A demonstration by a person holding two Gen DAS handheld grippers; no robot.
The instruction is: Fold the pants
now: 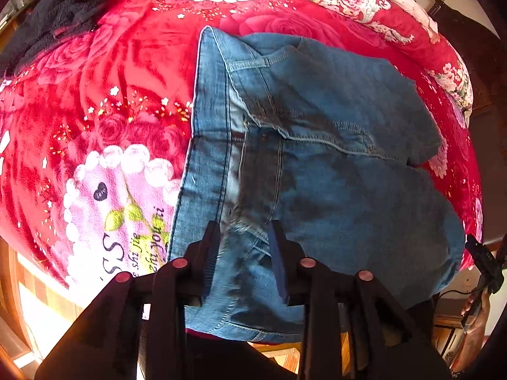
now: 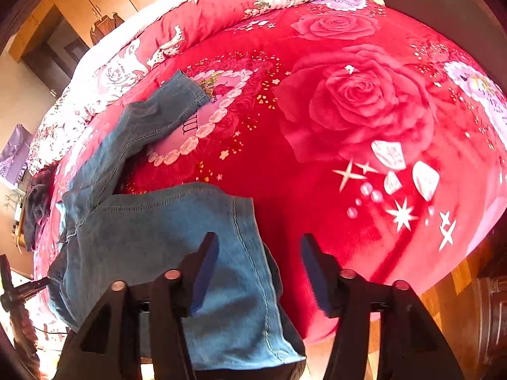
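**Left hand has the denim; right hand is beside it, empty**

Your left gripper [image 1: 245, 231] has its 2 fingers closed in on a bunched fold of the jeans [image 1: 317, 133], pinching cloth near the near edge of the bed. From there the pants run away from you across the red floral blanket [image 1: 126, 79], long axis roughly in line with the fingers, with seams and a pocket edge showing in the middle and the far end lying flat.

Your right gripper [image 2: 259, 253] stands wide open and holds nothing. In its view the jeans [image 2: 152, 237] lie to the left: 1 finger hovers over the denim's right edge, the other over bare blanket [image 2: 364, 110]. A leg trails off up and to the left.

So the cloth lies left of your right jaws, and the left hand is the one already on it. My read is that you need the right hand shifted left onto the edge before any fold.

No containers are in view. A dark garment [image 1: 57, 15] sits well apart at the far left corner.
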